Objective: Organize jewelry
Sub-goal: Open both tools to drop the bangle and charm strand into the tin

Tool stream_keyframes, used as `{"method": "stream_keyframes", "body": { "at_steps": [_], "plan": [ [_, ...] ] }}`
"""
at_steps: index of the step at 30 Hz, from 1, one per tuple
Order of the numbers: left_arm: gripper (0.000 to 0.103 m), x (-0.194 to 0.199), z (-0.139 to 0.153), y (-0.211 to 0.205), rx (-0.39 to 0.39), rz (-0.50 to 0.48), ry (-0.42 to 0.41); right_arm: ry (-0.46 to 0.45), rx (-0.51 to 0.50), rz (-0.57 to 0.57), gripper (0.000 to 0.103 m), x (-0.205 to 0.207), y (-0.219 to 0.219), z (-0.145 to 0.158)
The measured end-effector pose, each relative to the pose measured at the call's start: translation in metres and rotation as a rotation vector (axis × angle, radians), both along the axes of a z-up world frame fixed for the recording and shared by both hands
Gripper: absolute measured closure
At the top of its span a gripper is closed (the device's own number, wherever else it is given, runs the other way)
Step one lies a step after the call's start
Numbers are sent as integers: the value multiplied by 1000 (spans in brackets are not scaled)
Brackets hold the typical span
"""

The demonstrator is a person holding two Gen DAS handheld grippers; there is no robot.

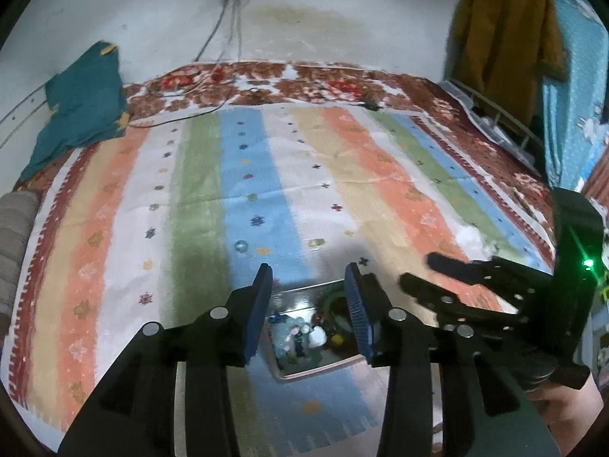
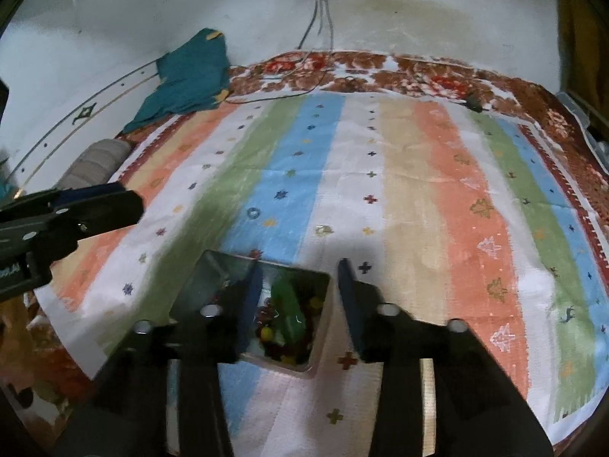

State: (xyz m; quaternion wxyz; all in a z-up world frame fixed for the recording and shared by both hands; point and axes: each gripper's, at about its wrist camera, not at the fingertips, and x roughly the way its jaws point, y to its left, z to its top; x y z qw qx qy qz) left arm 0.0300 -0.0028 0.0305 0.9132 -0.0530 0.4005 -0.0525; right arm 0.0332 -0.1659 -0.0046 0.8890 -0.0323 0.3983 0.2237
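A metal tray (image 1: pixel 300 372) holding mixed jewelry and beads lies on the striped cloth just under both grippers; it also shows in the right wrist view (image 2: pixel 213 262). My left gripper (image 1: pixel 310 278) is open and empty above the tray. My right gripper (image 2: pixel 298 270) is open and empty over the tray's right half; it also shows in the left wrist view (image 1: pixel 426 270). A small ring (image 1: pixel 240 245) lies on the blue stripe beyond the tray, also in the right wrist view (image 2: pixel 252 212). A greenish piece (image 1: pixel 316 243) lies on the white stripe, also in the right wrist view (image 2: pixel 324 230).
The striped cloth (image 1: pixel 266 175) covers a bed with a floral blanket (image 1: pixel 304 83) behind. A teal garment (image 1: pixel 83 103) lies at the far left, cables (image 1: pixel 213 72) hang from the wall, a rolled grey cloth (image 2: pixel 95 163) sits at the left edge.
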Motion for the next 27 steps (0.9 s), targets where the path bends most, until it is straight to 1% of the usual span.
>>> {"method": "stream_keyframes", "body": {
  "at_steps": [2, 3, 7, 11, 15, 17, 22, 24, 27],
  "plan": [
    [60, 3, 0, 6, -5, 24, 7, 5, 1, -11, 61, 2, -3, 0],
    [56, 4, -1, 8, -6, 32, 8, 6, 2, -15, 61, 3, -5, 0],
    [51, 9, -4, 14, -1, 53, 20, 9, 0, -21, 56, 8, -5, -2],
    [50, 17, -10, 20, 10, 83, 45, 23, -2, -17, 55, 12, -5, -4],
    [47, 26, -15, 27, 13, 117, 68, 33, -6, -19, 54, 18, -5, -6],
    [46, 30, -18, 29, 19, 128, 78, 38, -7, -21, 52, 21, -4, -7],
    [41, 40, -24, 31, 34, 139, 95, 51, -4, -21, 50, 29, -3, -9],
    [39, 44, -25, 30, 41, 141, 99, 58, -1, -24, 46, 33, -3, -11],
    [38, 53, -30, 30, 58, 138, 118, 72, 4, -27, 44, 40, -2, -13]
  ]
}}
